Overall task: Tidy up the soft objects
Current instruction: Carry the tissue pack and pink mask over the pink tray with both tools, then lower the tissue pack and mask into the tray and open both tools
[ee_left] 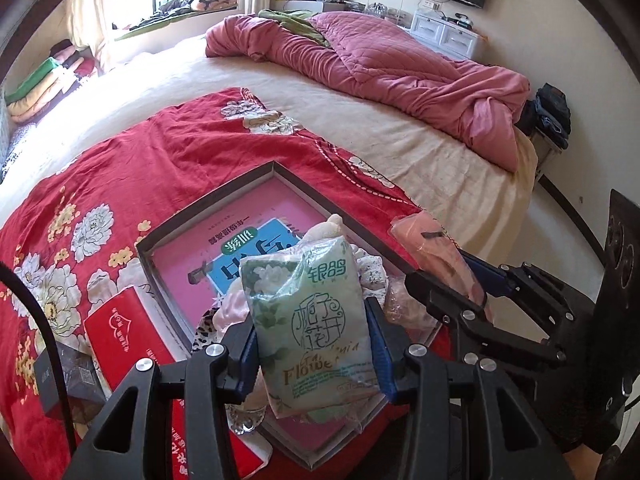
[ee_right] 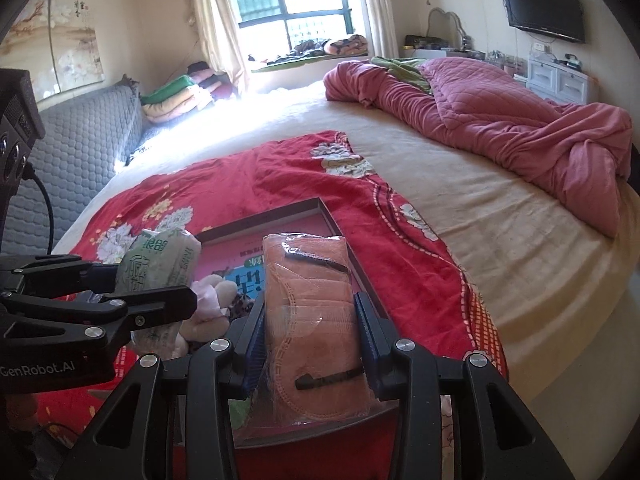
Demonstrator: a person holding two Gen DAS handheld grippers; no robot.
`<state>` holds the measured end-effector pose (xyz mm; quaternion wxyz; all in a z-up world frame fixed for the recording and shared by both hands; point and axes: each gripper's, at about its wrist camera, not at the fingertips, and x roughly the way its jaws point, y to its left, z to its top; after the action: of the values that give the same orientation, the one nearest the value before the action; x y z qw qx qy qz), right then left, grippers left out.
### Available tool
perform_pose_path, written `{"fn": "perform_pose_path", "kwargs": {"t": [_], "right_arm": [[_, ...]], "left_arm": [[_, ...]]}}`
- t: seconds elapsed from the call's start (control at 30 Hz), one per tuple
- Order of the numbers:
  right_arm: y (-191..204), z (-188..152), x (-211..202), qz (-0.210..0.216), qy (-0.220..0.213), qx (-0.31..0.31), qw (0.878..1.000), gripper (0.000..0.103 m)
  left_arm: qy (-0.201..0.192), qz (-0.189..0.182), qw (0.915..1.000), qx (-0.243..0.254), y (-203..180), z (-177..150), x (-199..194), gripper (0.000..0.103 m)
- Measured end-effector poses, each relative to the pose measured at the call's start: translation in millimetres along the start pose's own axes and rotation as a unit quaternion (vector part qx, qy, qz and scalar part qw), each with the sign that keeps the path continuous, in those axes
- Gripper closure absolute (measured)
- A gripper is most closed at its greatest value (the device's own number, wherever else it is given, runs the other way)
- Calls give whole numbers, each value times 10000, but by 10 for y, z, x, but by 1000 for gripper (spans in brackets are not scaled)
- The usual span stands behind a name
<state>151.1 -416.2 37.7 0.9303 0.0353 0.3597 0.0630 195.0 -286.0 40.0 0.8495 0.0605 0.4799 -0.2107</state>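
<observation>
The left hand-held gripper (ee_left: 312, 344) is clamped on a pale green tissue pack (ee_left: 312, 320) printed with Chinese characters and the word "Flower", held above a shallow box (ee_left: 224, 184) lined pink on the red floral bedspread (ee_left: 160, 148). The right hand-held gripper (ee_right: 310, 336) is clamped on a clear packet of orange face masks (ee_right: 312, 312) over the same box. The left gripper's side reads "GenRobot.AI".

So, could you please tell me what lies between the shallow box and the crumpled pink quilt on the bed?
A stretch of red flowered cloth, then bare cream sheet, right up to the pink quilt; nothing else lies beyond the box. The right wrist view shows it best.
</observation>
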Motion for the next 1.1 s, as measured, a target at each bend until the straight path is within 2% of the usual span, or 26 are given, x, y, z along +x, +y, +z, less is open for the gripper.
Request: {"fn": "perform_pose_path", "kwargs": {"t": [0.47,0.63,0.73,0.83,0.9,1.0,1.1], "right_arm": [[-146,-150,544,-13,441,99,9990,61],[-85,-233,699,-83,629,-148,9979,60],[-47,-254,719,-156,586,-324,9976,60],[-5,-259,701,-222,539,-494,9971,51],[20,-252,678,-251,501,-600,9966,37],[46,-245,611,-276,420,-721,9961,30],[50,-241,513,-438,394,-853,9946,29]], "left_arm": [[423,33,9991,86,54,53,469,56],[513,26,9986,143,72,71,558,56],[584,41,9982,157,88,87,607,55],[597,6,9981,134,105,100,620,54],[610,-3,9980,146,110,110,633,53],[635,6,9979,149,111,116,647,53],[649,45,9977,207,88,118,659,52]]}}
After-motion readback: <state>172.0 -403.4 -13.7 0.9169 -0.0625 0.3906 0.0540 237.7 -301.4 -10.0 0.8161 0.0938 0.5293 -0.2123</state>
